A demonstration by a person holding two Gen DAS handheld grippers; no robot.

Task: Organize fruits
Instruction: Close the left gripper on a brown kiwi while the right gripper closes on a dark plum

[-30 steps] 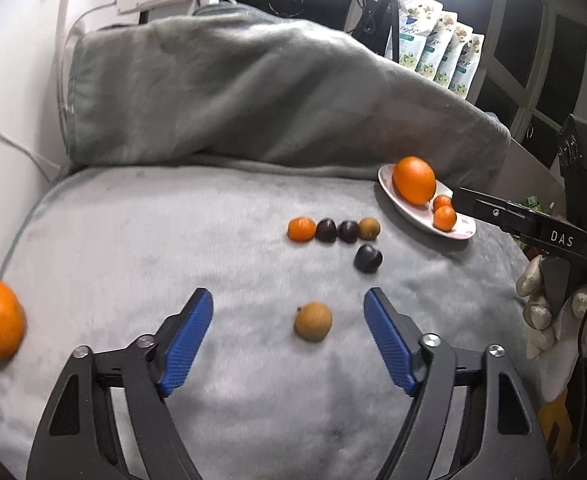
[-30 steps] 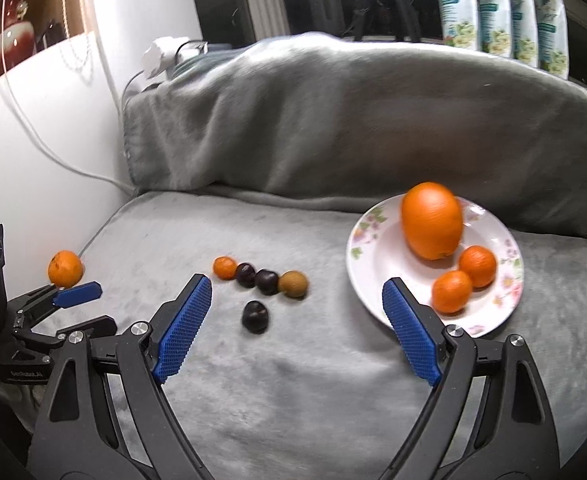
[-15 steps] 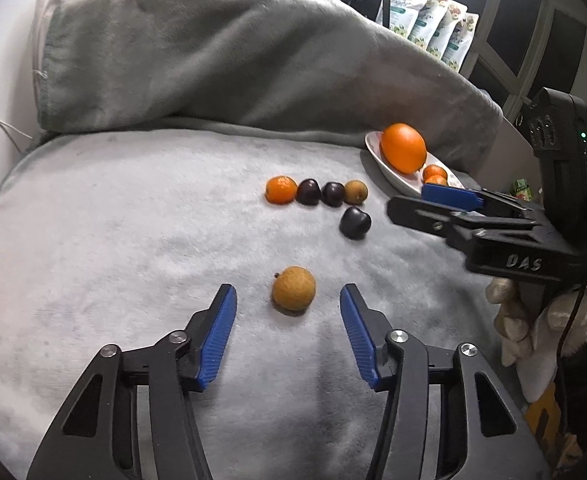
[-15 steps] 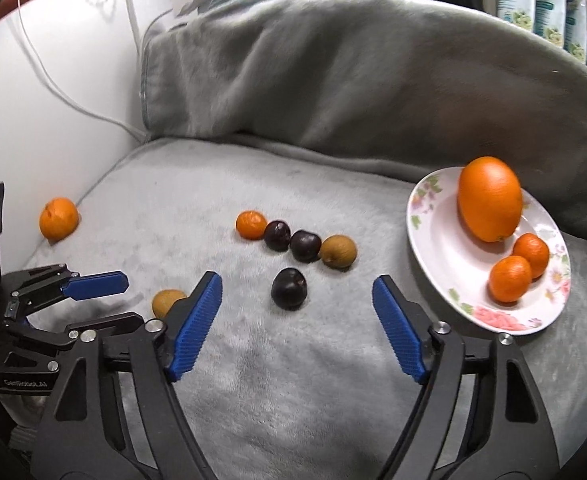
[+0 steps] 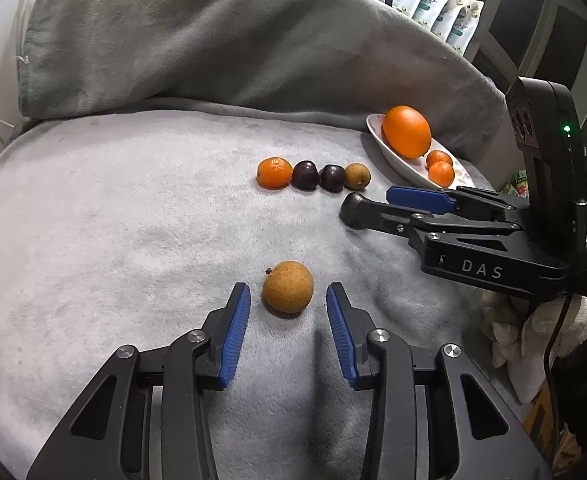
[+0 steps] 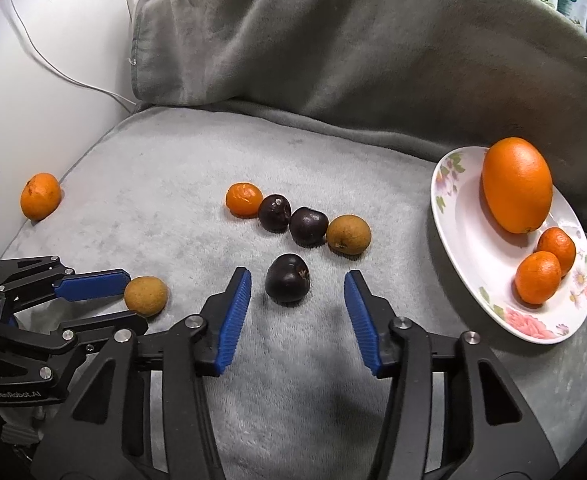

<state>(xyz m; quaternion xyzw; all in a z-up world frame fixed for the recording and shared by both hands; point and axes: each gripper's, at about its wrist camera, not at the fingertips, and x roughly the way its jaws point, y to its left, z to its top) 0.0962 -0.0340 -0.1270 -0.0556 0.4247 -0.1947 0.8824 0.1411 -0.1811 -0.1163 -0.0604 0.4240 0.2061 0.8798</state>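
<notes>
Tan fruit (image 5: 288,287) between closing jaws, untouched

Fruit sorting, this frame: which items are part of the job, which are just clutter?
Job:
- left gripper, closing around tan fruit
- right gripper, closing around dark fruit
- row of four fruits
- stray orange
- plate with three oranges

Clutter:
- grey blanket
- wall cable
- snack bags
</notes>
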